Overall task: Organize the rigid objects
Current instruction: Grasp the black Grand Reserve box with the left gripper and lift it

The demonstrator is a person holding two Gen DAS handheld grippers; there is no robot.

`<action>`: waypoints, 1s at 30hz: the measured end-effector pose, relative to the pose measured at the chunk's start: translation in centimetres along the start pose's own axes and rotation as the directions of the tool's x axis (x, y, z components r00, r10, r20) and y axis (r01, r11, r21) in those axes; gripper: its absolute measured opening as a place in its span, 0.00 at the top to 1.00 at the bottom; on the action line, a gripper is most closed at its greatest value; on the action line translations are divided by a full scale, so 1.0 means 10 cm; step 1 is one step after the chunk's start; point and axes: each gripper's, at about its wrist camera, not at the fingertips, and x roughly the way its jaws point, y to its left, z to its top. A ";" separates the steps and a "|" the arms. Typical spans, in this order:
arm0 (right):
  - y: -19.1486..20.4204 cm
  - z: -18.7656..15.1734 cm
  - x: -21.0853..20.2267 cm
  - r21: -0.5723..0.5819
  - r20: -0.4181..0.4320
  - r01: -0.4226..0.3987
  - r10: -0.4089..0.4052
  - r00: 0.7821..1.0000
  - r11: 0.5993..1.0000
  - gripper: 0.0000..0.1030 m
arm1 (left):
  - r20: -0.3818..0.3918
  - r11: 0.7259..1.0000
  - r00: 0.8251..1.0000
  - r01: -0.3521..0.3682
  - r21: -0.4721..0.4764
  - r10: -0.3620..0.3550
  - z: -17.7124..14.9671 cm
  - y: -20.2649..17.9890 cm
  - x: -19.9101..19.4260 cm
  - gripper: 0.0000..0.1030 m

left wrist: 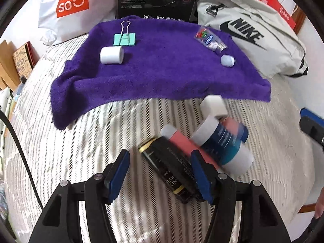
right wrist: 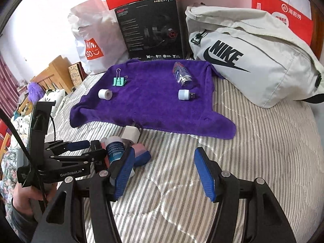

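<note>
On the striped bed lay a purple towel (right wrist: 154,101) bearing a binder clip (right wrist: 119,81), a white roll (right wrist: 104,94), a small bottle (right wrist: 182,75) and a USB plug (right wrist: 185,94). Near its front edge sat a pile of bottles (left wrist: 220,141) (partly blurred). The left gripper (left wrist: 162,176) stood half-open over a black tube (left wrist: 170,172), pads not pressing. The right gripper (right wrist: 164,172) stood half-open, empty, just right of the pile.

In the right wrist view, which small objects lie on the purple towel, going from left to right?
White roll → green binder clip → clear bottle → white USB plug. All four rest on the purple towel.
</note>
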 end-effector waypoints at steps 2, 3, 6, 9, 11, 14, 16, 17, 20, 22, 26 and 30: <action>-0.01 -0.02 -0.04 -0.009 0.003 0.012 -0.012 1.000 1.000 0.41 | -0.003 1.000 1.000 -0.022 0.009 0.022 -0.07 0.03 -0.03 0.41; -0.02 -0.03 -0.06 -0.010 0.006 0.012 -0.012 1.000 1.000 0.41 | -0.007 1.000 1.000 -0.029 0.007 0.029 -0.11 0.06 -0.04 0.41; -0.04 -0.04 -0.09 -0.004 0.017 0.004 -0.004 1.000 1.000 0.41 | -0.005 0.999 0.999 -0.041 0.002 0.041 -0.17 0.11 -0.06 0.41; -0.04 -0.05 -0.10 -0.005 0.021 -0.001 0.001 1.000 1.000 0.41 | -0.002 0.999 0.999 -0.045 0.011 0.045 -0.23 0.16 -0.06 0.41; -0.02 -0.06 -0.09 -0.011 0.018 -0.004 0.004 1.000 1.000 0.41 | 0.002 0.998 0.998 -0.058 0.024 0.058 -0.25 0.16 -0.07 0.41; 0.01 -0.08 -0.08 -0.027 0.010 0.003 -0.002 1.000 1.000 0.41 | 0.009 0.998 0.999 -0.044 0.037 0.044 -0.30 0.18 -0.15 0.42; 0.03 -0.09 -0.07 -0.036 0.004 0.005 -0.005 1.000 0.999 0.41 | 0.028 0.999 1.000 -0.015 0.030 0.014 -0.31 0.20 -0.24 0.42; 0.04 -0.09 -0.06 -0.040 0.003 0.006 -0.006 1.000 0.999 0.41 | 0.033 0.999 0.999 -0.019 0.027 0.018 -0.31 0.22 -0.27 0.42; 0.04 -0.09 -0.05 -0.040 0.000 0.002 -0.002 1.000 0.999 0.41 | 0.055 1.000 0.998 -0.023 0.016 0.022 -0.29 0.29 -0.36 0.41; 0.05 -0.09 -0.04 -0.043 -0.004 -0.001 0.001 1.000 0.999 0.41 | 0.046 0.999 0.998 -0.053 0.002 0.053 -0.28 0.33 -0.33 0.41; 0.09 -0.10 -0.03 -0.057 -0.009 0.000 0.000 1.000 0.998 0.41 | 0.059 0.999 0.997 -0.046 0.002 0.046 -0.24 0.38 -0.31 0.41; 0.11 -0.10 -0.02 -0.066 -0.013 0.002 -0.002 1.000 0.998 0.41 | 0.037 0.997 0.996 -0.078 0.000 0.078 -0.23 0.45 -0.23 0.41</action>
